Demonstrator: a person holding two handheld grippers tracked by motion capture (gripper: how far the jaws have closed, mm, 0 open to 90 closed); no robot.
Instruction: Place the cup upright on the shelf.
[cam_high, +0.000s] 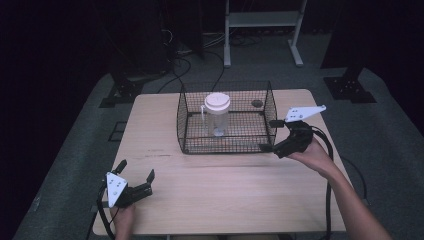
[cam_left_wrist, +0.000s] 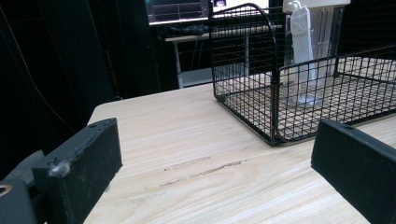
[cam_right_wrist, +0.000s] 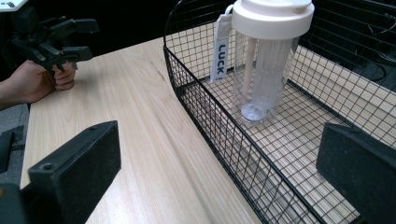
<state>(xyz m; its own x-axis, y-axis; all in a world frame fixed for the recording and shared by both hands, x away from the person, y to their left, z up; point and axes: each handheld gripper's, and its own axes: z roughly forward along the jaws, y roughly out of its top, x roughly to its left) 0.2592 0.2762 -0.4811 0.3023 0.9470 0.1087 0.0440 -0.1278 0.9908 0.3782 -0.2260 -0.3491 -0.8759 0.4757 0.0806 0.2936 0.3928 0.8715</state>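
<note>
While the left tongs (cam_high: 136, 182) rest released and empty at the near left of the tabletop (cam_high: 225, 200), the right tongs (cam_high: 267, 135), also spread with nothing between them, sit at the basket's (cam_high: 186, 125) near right corner. Likely next is reaching in for the bottle (cam_high: 217, 114), upright inside: clear the wire rim first, then close below the lid.

Wire basket (cam_high: 186, 125) sits mid-table, far side, w/ clear bottle (cam_high: 217, 116) upright inside, white lid on. Wood table (cam_high: 230, 195) on grey floor (cam_high: 75, 150); white frame legs (cam_high: 262, 30) & cables (cam_high: 185, 65) behind.
</note>
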